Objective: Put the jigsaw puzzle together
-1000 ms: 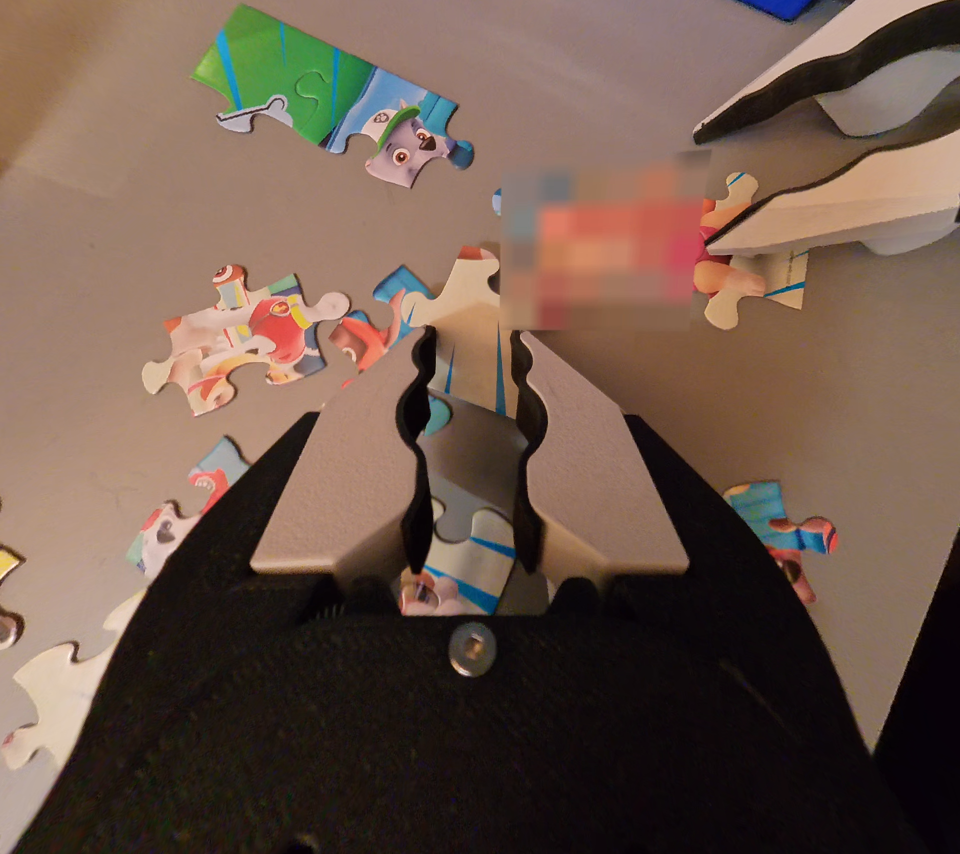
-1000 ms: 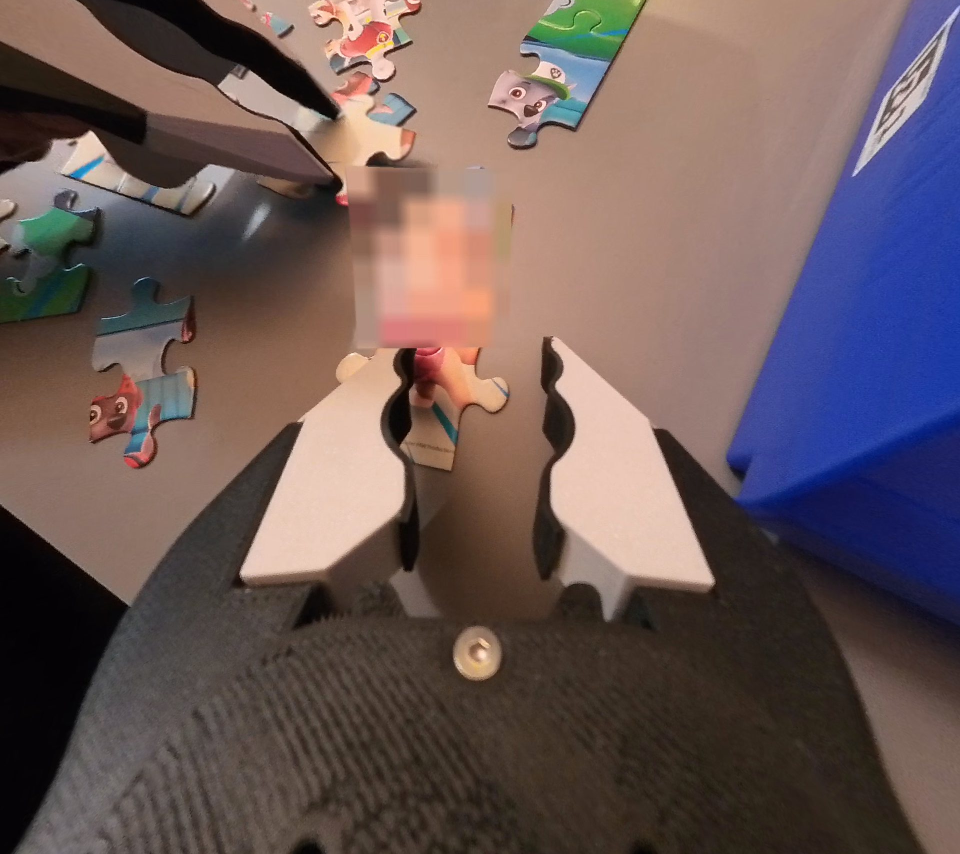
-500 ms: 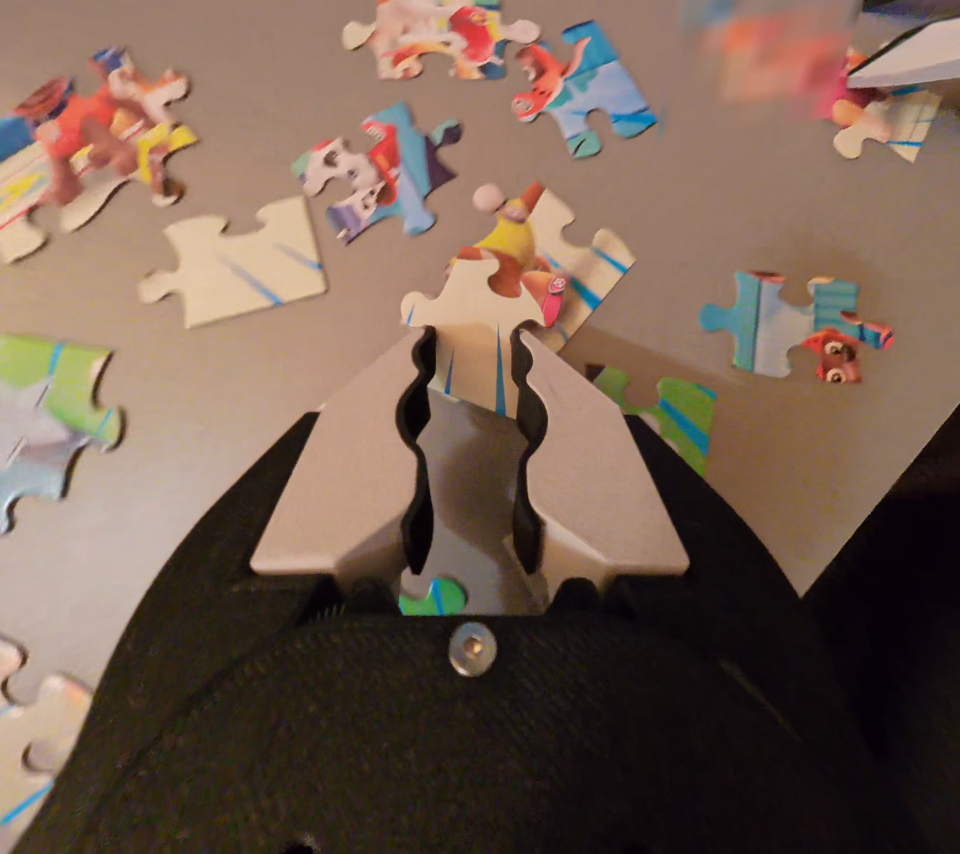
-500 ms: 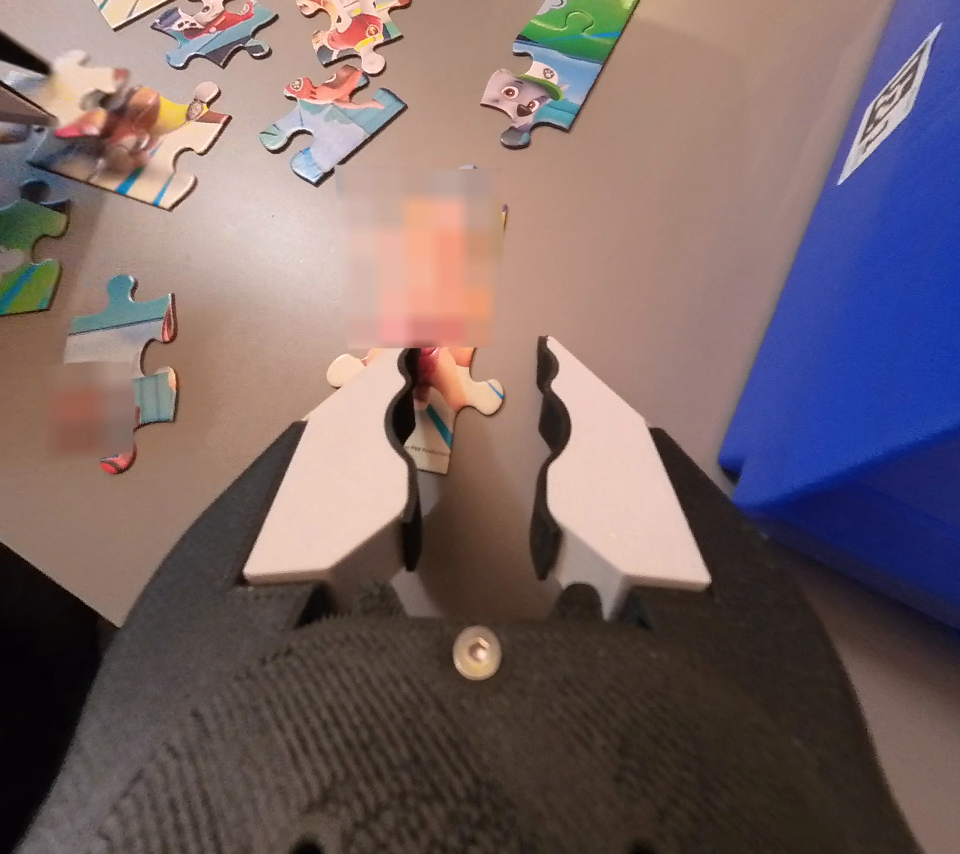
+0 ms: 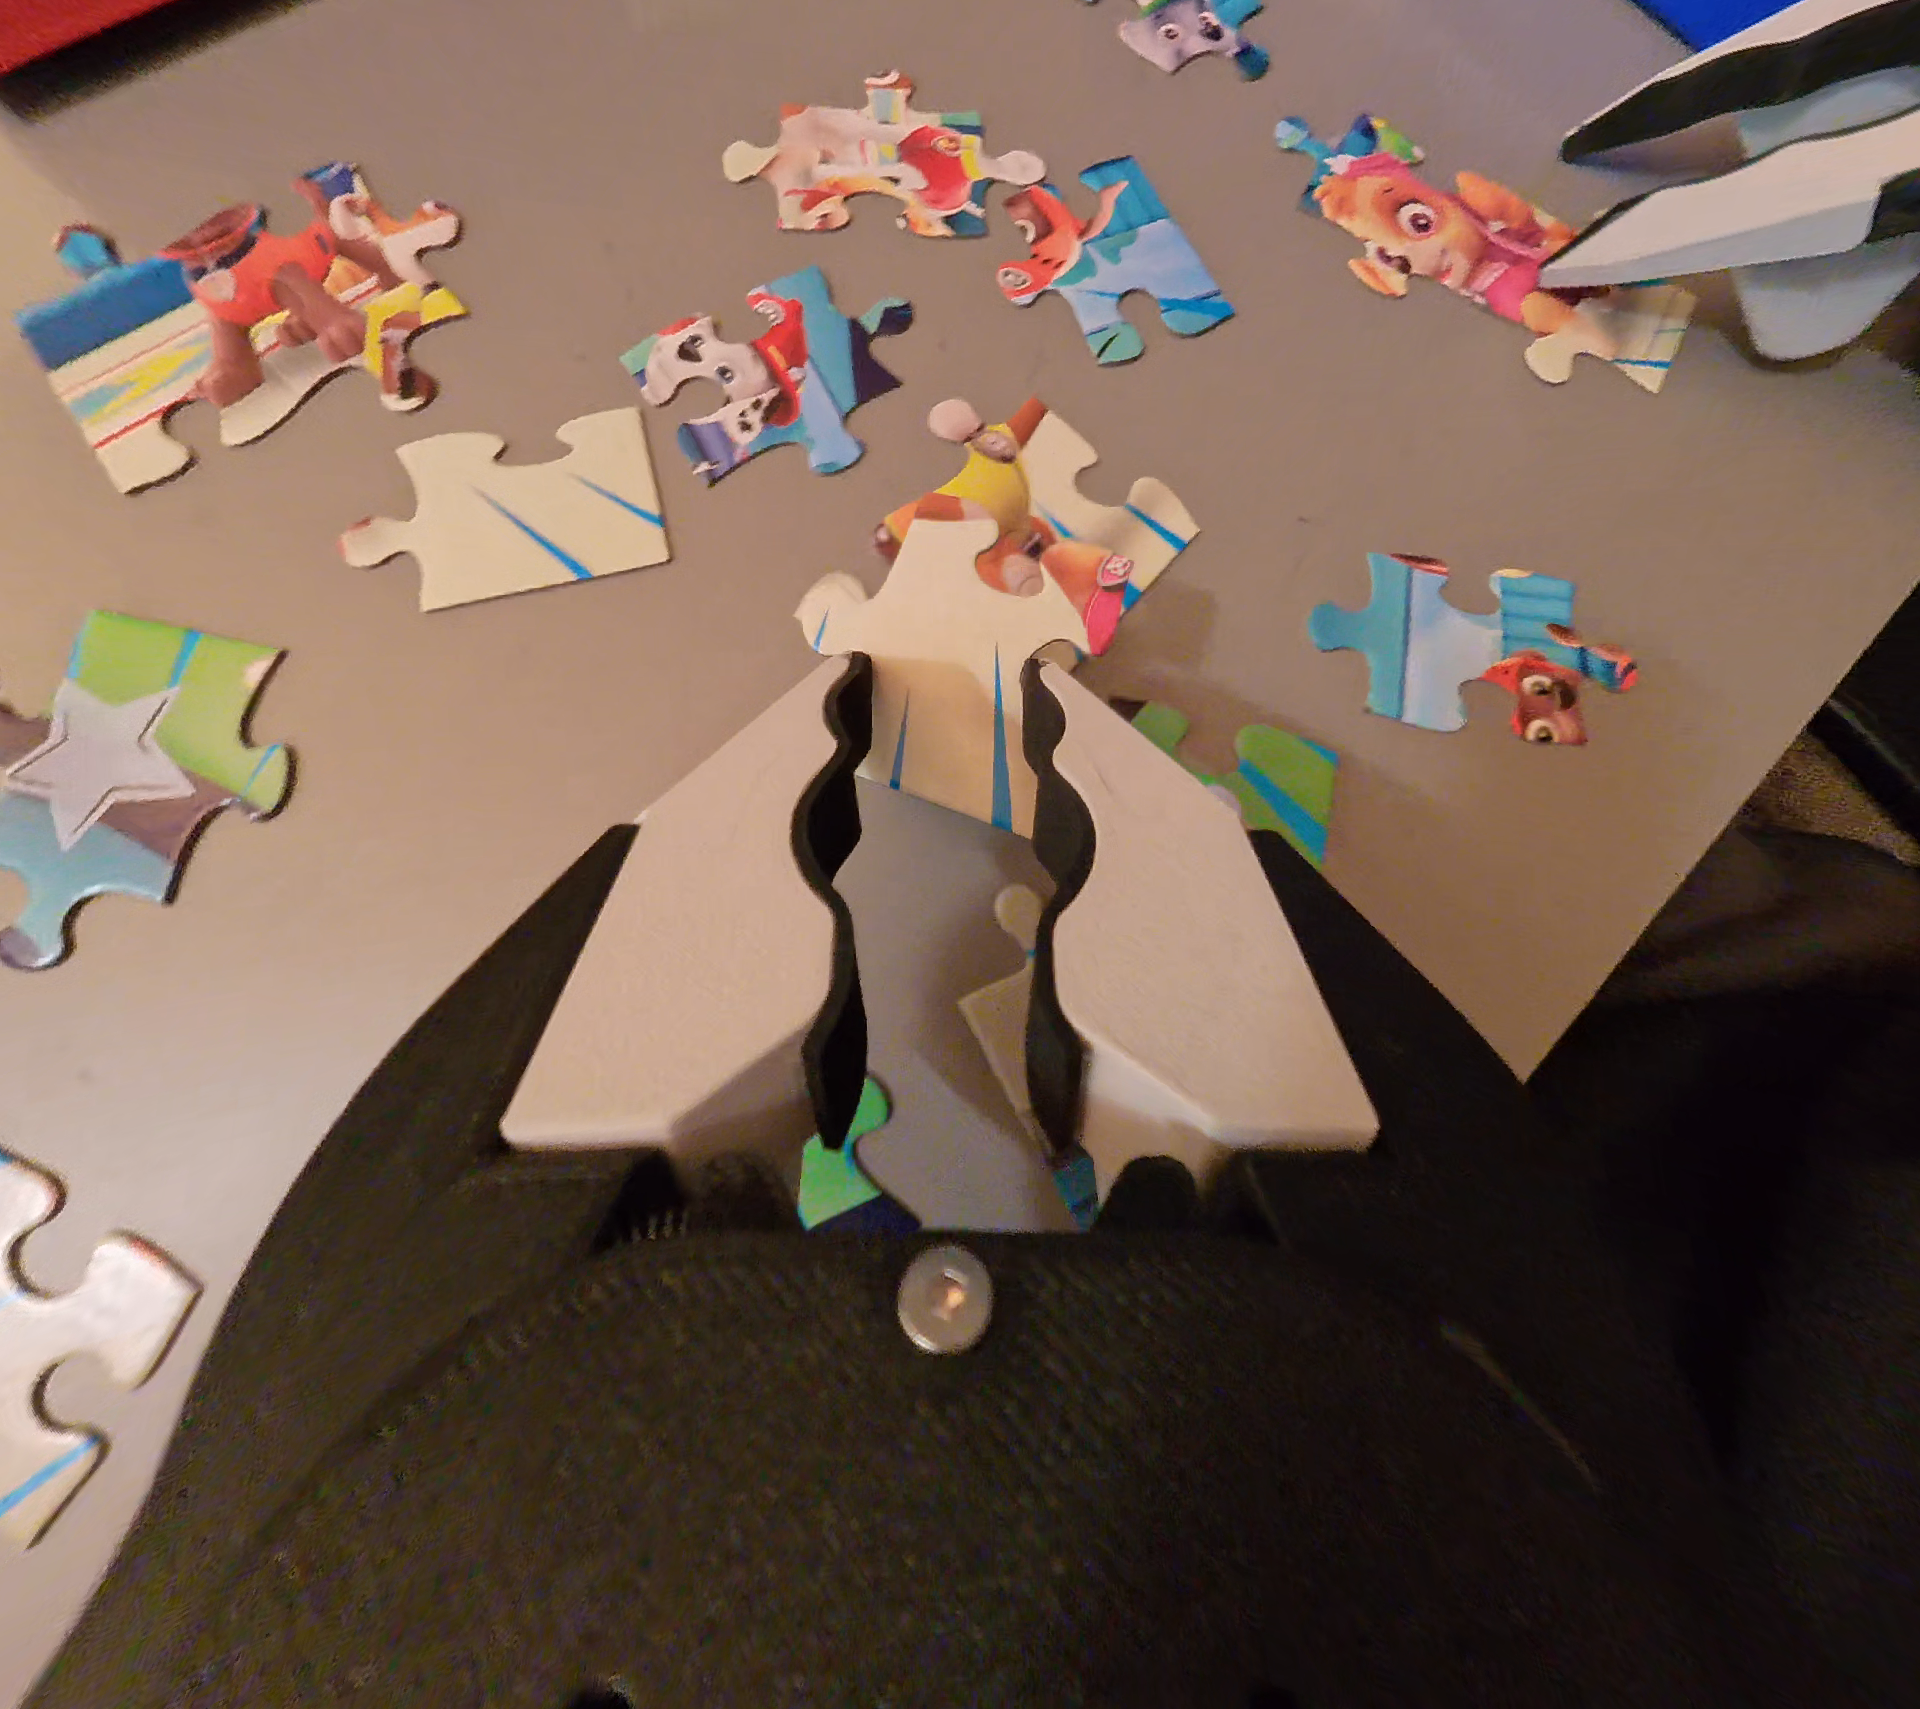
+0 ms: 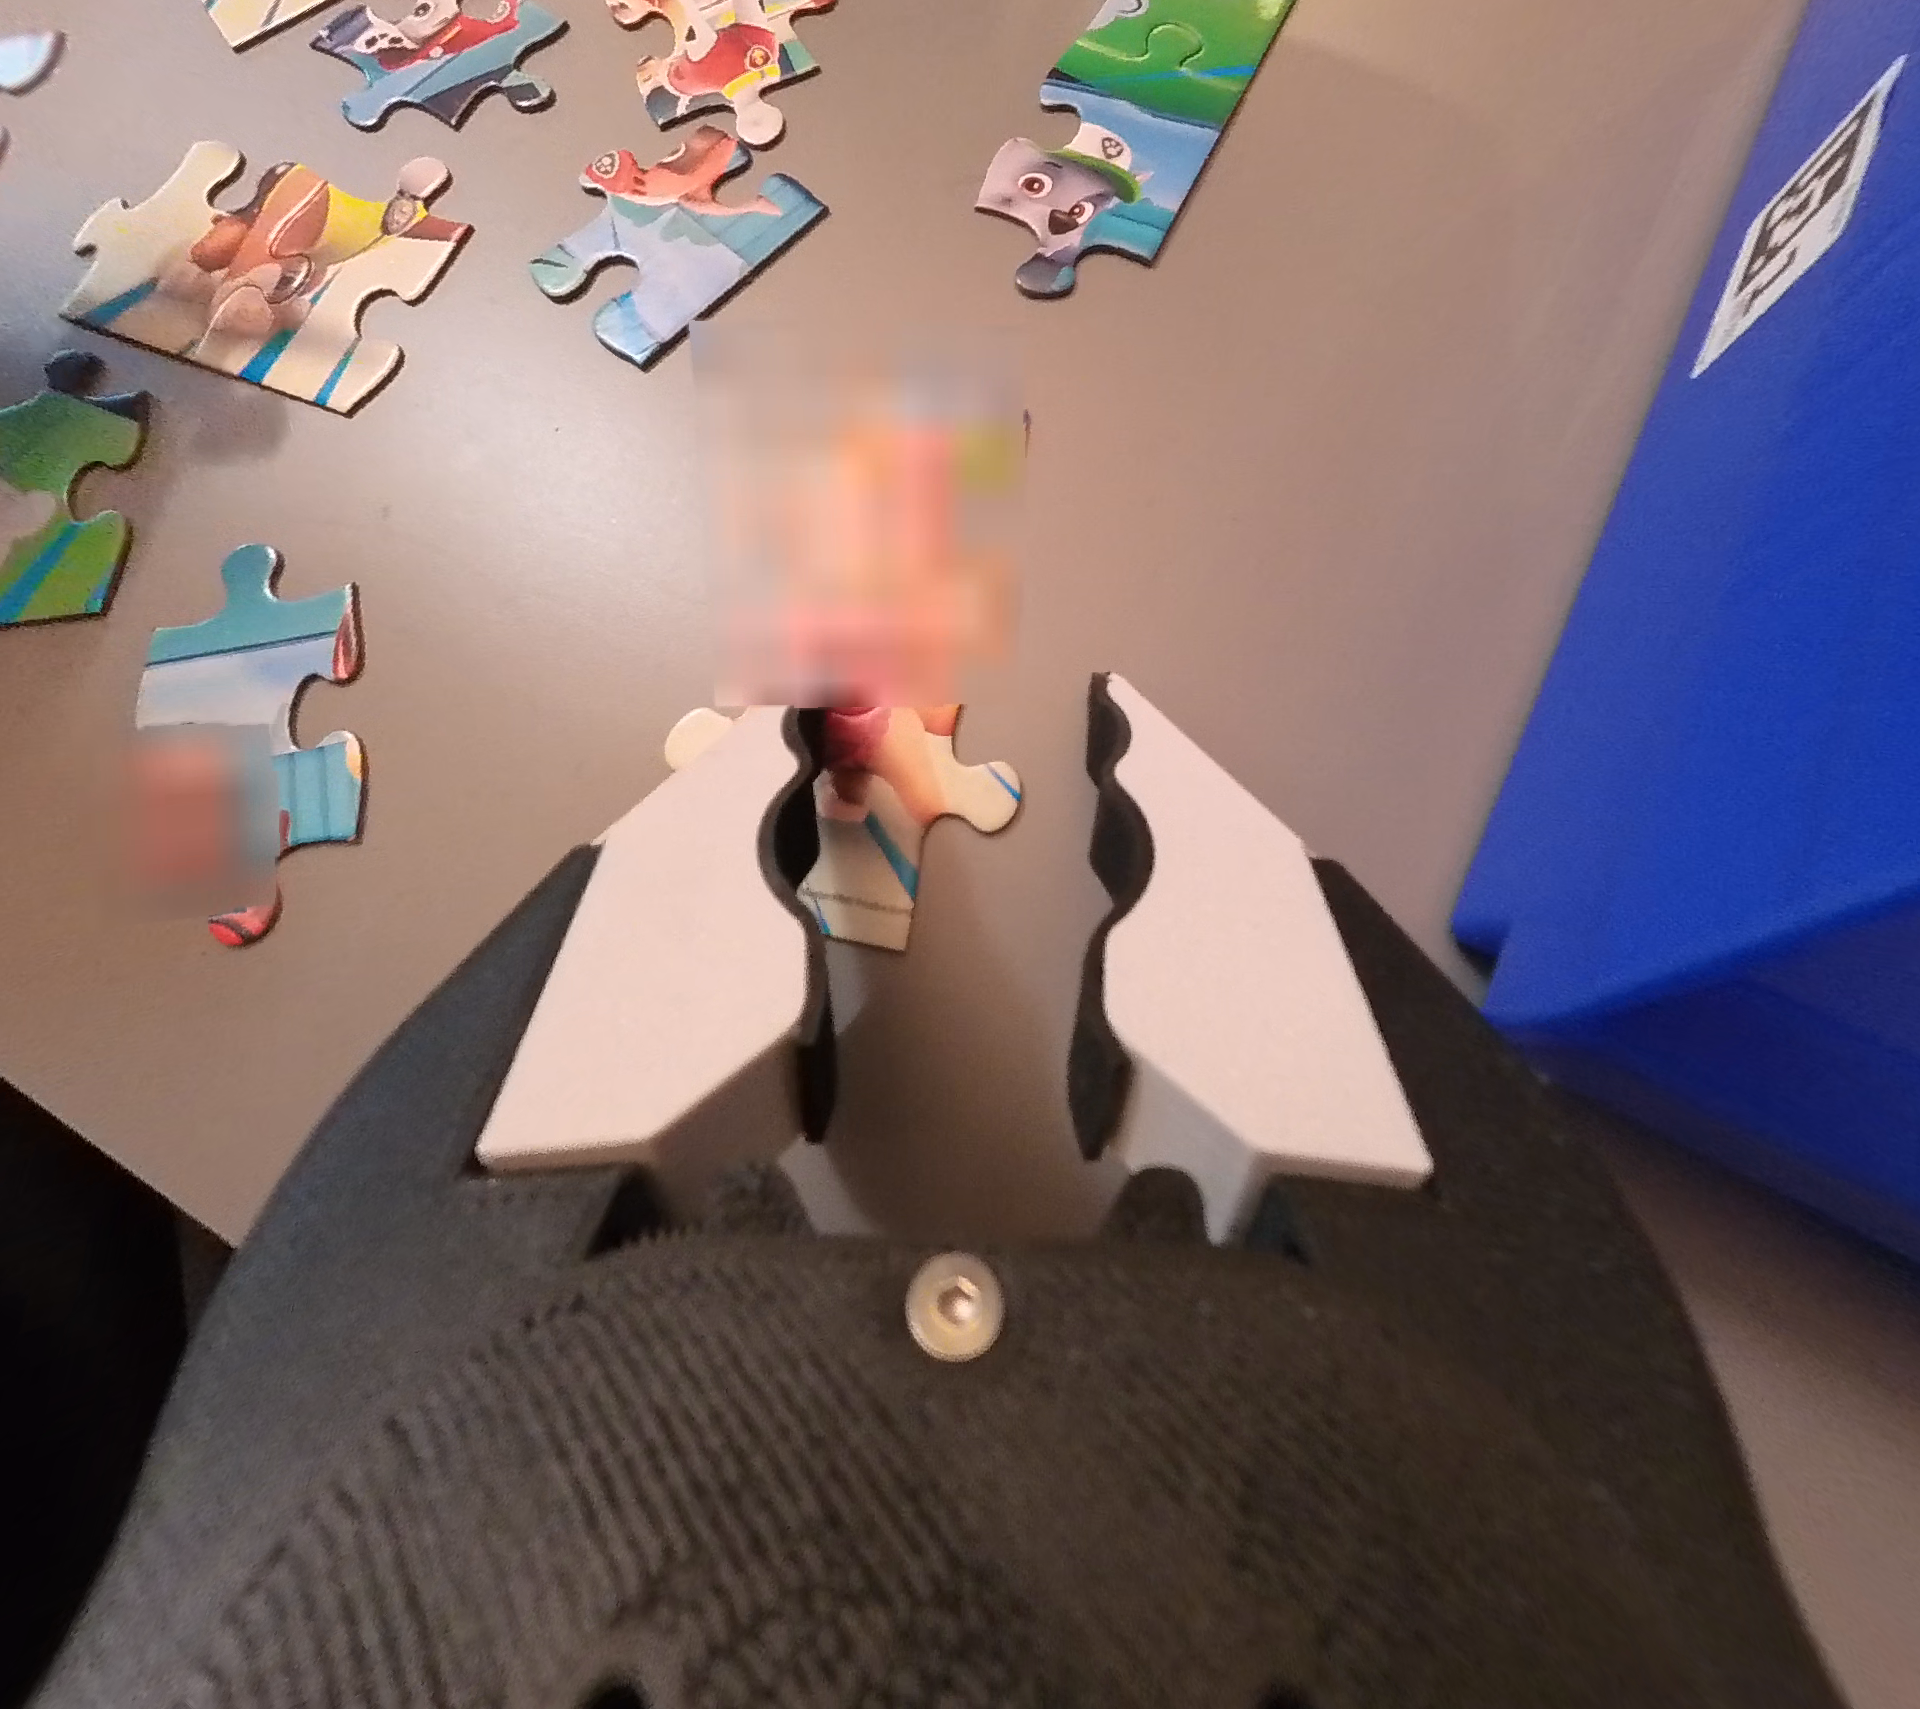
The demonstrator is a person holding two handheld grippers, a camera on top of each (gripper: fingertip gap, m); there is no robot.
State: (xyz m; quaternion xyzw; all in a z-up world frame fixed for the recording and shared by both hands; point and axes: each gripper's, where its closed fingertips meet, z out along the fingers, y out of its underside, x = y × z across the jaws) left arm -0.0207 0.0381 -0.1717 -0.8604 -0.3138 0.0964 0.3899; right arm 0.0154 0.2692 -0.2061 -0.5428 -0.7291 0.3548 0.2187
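- Cream puzzle piece [image 5: 940, 703] with blue streaks is sitting clamped in the left tongs [image 5: 945, 672], raised over the grey table [image 5: 582, 59].
- Yellow-dog piece [image 5: 1039, 496] is lying at 12 o'clock beyond it.
- Right tongs [image 6: 951, 703] are gaping, gripping nothing, its left finger [image 6: 707, 838] overlapping the pink-dog piece [image 6: 894, 807].
- Blue box [image 6: 1714, 620] is standing at 3 o'clock.
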